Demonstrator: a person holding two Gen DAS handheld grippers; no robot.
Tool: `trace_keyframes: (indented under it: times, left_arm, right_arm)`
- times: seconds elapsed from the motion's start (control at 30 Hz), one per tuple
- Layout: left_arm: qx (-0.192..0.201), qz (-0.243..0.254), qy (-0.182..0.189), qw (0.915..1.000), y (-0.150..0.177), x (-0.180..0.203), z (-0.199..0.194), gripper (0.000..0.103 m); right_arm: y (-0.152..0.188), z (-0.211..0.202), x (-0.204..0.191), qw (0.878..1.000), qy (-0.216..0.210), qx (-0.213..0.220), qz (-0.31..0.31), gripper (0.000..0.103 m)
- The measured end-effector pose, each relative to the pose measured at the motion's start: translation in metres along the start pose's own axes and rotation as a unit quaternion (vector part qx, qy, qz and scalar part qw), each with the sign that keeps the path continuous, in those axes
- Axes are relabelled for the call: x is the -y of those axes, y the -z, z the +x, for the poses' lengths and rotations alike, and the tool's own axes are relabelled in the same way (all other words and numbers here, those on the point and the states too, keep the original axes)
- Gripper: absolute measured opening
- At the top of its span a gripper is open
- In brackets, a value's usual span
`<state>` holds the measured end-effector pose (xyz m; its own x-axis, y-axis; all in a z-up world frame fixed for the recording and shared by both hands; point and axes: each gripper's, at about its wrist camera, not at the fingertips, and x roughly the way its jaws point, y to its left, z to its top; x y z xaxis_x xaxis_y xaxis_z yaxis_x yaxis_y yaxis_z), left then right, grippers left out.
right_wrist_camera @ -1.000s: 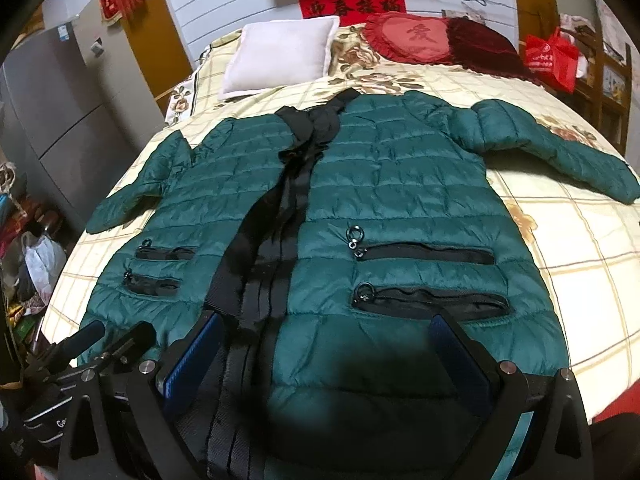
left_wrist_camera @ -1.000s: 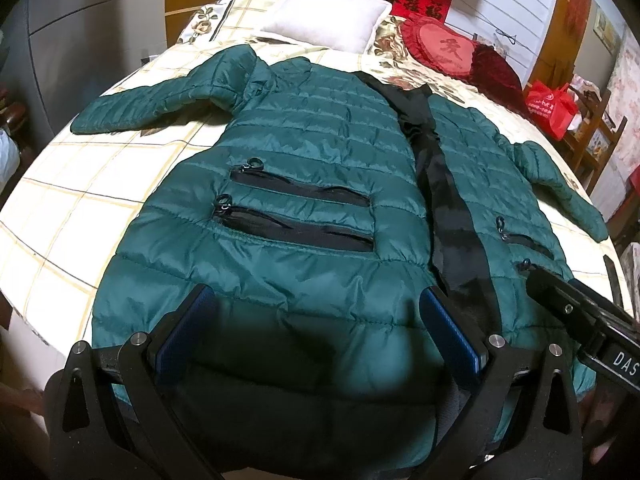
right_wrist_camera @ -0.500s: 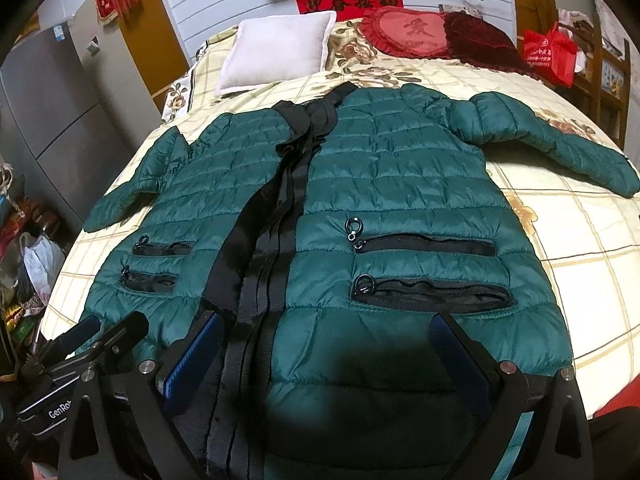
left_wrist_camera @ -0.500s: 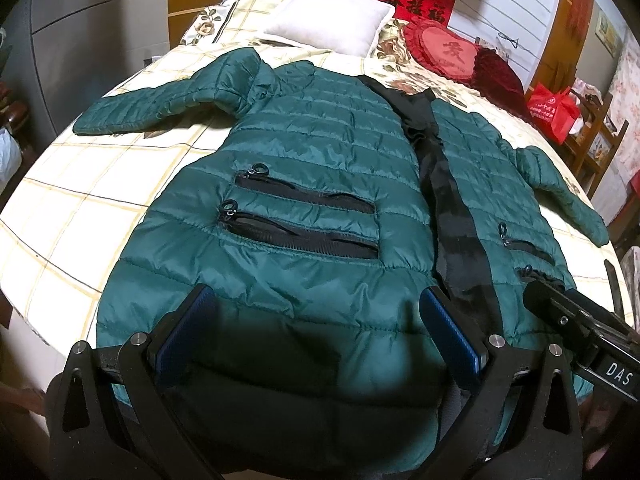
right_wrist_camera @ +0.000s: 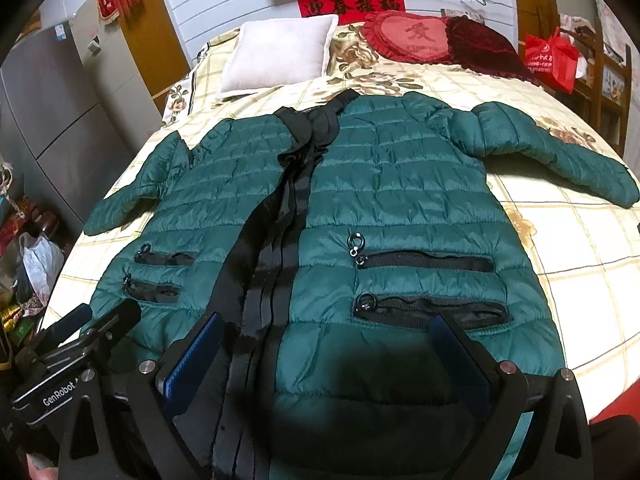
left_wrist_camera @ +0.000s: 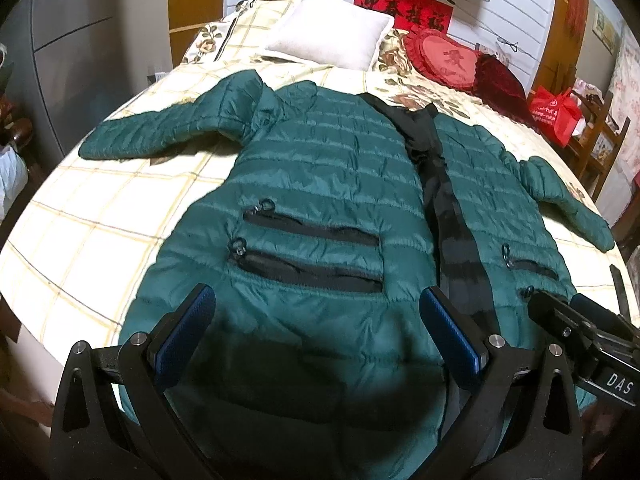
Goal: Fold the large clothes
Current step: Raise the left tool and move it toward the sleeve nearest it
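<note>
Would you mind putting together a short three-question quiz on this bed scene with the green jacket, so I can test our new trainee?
1. True or false: the green puffer jacket lies spread flat on the bed, front side up, with both sleeves out to the sides.
2. Multiple choice: what lies at the head of the bed beside the white pillow? A) a red heart-shaped cushion B) a folded towel C) a laptop
3. Fill in: both the left gripper and the right gripper are ____ over the jacket's hem, holding nothing.

Key: 1 true; 2 A; 3 open.
</note>
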<state>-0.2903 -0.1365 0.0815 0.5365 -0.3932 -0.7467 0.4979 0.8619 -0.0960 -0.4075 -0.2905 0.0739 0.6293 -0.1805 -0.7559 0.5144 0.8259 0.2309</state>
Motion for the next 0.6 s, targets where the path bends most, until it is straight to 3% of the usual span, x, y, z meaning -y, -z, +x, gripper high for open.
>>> trace_keyframes:
  times: [0.3,0.6]
  left_arm:
    - [0.023,0.012,-0.011,0.9996,-0.030,-0.001,-0.008,0.102]
    - [0.054,0.033,-0.020,0.9978,-0.081,0.003,-0.017,0.102]
  right_arm:
    - [-0.031,-0.005,-0.004,1.000,-0.007,0.007,-0.012,0.103]
    - [-0.100,-0.016,-0.011,0.999,-0.028,0.017,-0.020,0.103]
